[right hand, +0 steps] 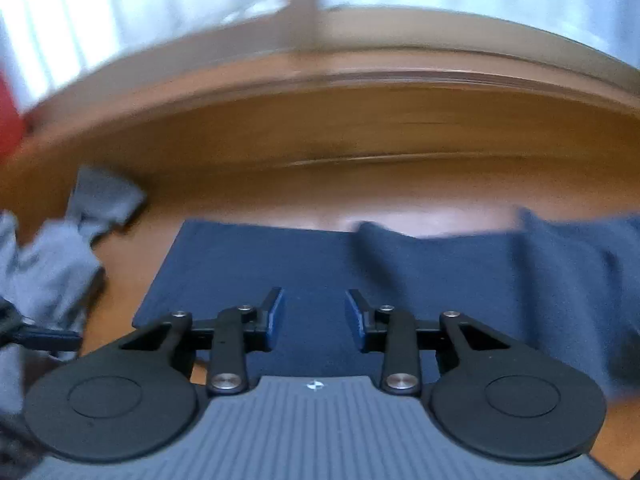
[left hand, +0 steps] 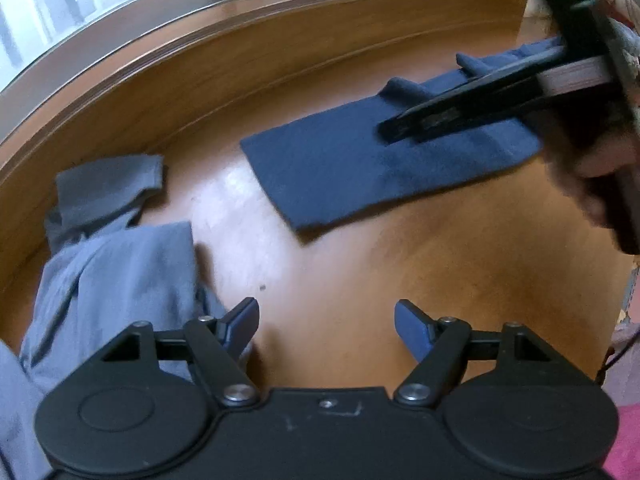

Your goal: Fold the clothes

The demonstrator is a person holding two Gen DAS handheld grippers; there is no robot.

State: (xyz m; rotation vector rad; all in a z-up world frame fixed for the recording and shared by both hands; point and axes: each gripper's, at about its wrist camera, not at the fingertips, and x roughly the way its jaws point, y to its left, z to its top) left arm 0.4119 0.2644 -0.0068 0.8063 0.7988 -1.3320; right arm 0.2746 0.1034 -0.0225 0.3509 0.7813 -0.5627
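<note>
- The navy garment (left hand: 340, 168) lies flat on the wooden surface (left hand: 360, 280), towards the far right, its left end squared off in a neat rectangle; its right end, in the right wrist view, is bunched in ridges.
- The grey-blue garment (left hand: 116, 264) sits crumpled at the near left, one end twisted up.
- The left gripper (left hand: 325, 326) hovers over bare wood just beside the grey-blue one, jaws wide apart and empty.
- The right gripper (right hand: 314, 316) hangs over the navy cloth, jaws parted, holding nothing.
- My judgement: the navy piece looks partly folded, needing its right end tidied; the grey-blue one remains unfolded.
</note>
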